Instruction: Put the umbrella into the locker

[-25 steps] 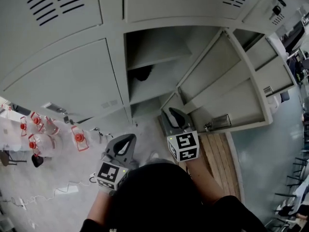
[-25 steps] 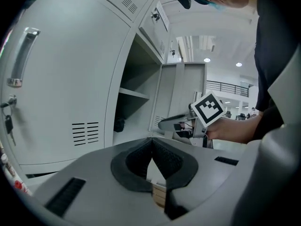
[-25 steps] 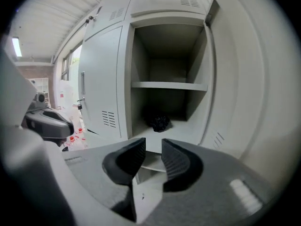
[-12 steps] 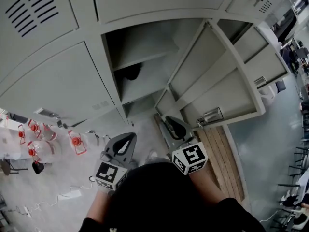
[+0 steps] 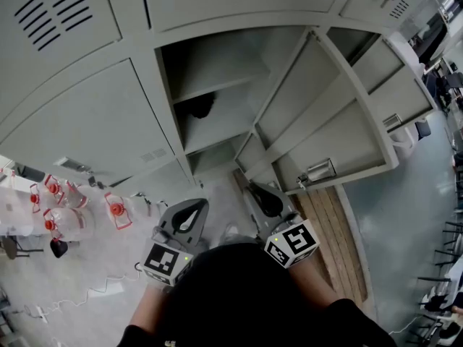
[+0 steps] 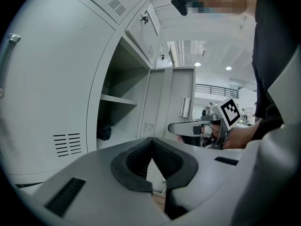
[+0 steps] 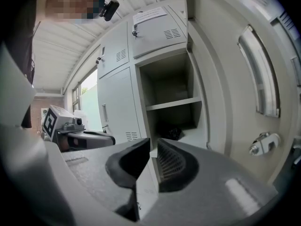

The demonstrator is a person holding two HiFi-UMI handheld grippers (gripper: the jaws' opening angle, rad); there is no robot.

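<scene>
Matt grey painted metal locker (image 5: 217, 74), dark cloth umbrella (image 5: 200, 107), bare wooden planks (image 5: 327, 223), shiny metal latch (image 5: 318, 172)

The person is holding both grippers out ahead of the chest, side by side and close together. The left gripper (image 5: 194, 207) is pointing toward one o'clock, its jaws resting together with nothing between them. The right gripper (image 5: 257, 189), sitting at its three o'clock, is angling toward eleven, its jaws closing up on nothing. The left forearm (image 5: 148, 313) and right forearm (image 5: 315, 277) are reaching forward.
</scene>
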